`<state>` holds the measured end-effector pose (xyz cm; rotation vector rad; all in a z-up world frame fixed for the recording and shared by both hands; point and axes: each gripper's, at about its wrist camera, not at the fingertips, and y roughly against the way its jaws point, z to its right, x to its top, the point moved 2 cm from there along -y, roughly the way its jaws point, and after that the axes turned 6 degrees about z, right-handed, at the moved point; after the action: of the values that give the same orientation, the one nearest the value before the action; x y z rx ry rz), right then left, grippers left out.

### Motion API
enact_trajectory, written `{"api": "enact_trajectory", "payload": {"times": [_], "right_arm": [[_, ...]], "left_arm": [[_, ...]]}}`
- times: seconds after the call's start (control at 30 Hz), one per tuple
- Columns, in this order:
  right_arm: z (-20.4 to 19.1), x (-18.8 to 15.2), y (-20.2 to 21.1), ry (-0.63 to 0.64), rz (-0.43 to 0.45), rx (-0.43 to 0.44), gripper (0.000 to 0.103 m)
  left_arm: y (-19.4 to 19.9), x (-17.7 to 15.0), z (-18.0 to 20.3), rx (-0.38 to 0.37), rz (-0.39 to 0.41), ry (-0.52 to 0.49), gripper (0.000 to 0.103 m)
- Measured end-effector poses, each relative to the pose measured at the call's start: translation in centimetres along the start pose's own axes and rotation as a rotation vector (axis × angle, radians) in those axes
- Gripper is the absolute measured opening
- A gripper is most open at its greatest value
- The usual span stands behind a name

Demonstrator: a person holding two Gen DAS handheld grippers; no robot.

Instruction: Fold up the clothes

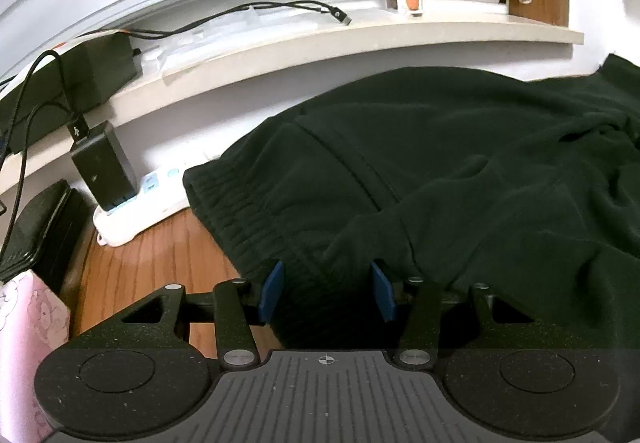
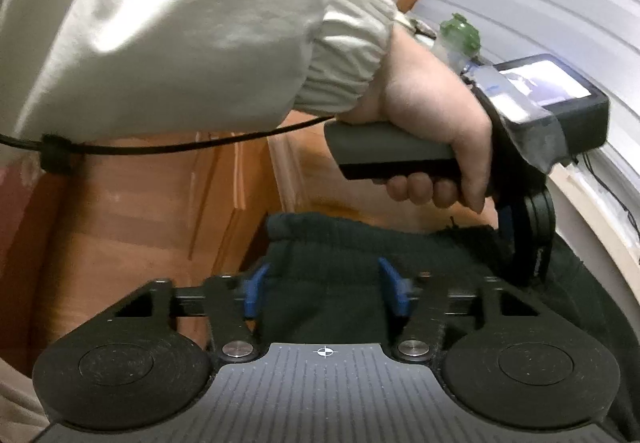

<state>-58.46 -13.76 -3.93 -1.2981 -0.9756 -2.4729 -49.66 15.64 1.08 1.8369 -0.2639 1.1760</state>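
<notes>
1. Work surface: a wooden tabletop [image 1: 160, 263] set against a white wall under a pale sill [image 1: 320, 43]. At the left of the left wrist view stand a white power strip [image 1: 132, 215] with a black charger [image 1: 102, 167] plugged in, and a cable running up to the sill.
2. Task item: the dark green garment [image 1: 460, 163] lies spread across the table from centre to right. Its ribbed waistband [image 1: 240, 211] faces left.
3. My left gripper [image 1: 326, 293] has its blue pads set part-way apart, with waistband fabric bunched between them. I cannot tell whether they are pressing it.
4. My right gripper [image 2: 324, 293] sits over the same ribbed band [image 2: 340, 243], fingers at medium spread around the cloth. Grip is not confirmed. My left hand [image 2: 432, 131] holds its handle just beyond.
5. Step in hand, as I judge it: securing the waistband at two points before a fold.
6. Next move: pinch firmly on both sides, then lift and carry together.
7. Clearance: the table edge is close on the left, the wall and sill lie beyond the garment. Open room lies rightward over the cloth.
</notes>
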Motion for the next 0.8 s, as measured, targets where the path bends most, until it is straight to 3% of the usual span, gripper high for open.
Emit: {"api": "enact_trajectory", "payload": {"times": [0.07, 0.27, 0.47, 0.6, 0.8], "right_arm": [[0.7, 0.5, 1.6, -0.038, 0.026, 0.037, 0.025], [3.9, 2.6, 6.5, -0.096, 0.073, 0.106, 0.019], [9.4, 3.7, 8.0, -0.007, 0.011, 0.002, 0.018], [12.8, 4.6, 6.9, 0.076, -0.027, -0.084, 0.018], [16.2, 6.0, 3.9, 0.331, -0.091, -0.237, 0.018]], "left_arm": [[0.8, 0.0, -0.4, -0.01, -0.005, 0.033, 0.053], [4.9, -0.4, -1.8, -0.012, 0.065, 0.11, 0.056], [7.1, -0.7, -4.3, 0.06, 0.109, 0.179, 0.055], [8.2, -0.9, -5.3, 0.093, 0.132, 0.212, 0.055], [8.8, -1.7, -5.8, 0.09, 0.152, 0.236, 0.055]]}}
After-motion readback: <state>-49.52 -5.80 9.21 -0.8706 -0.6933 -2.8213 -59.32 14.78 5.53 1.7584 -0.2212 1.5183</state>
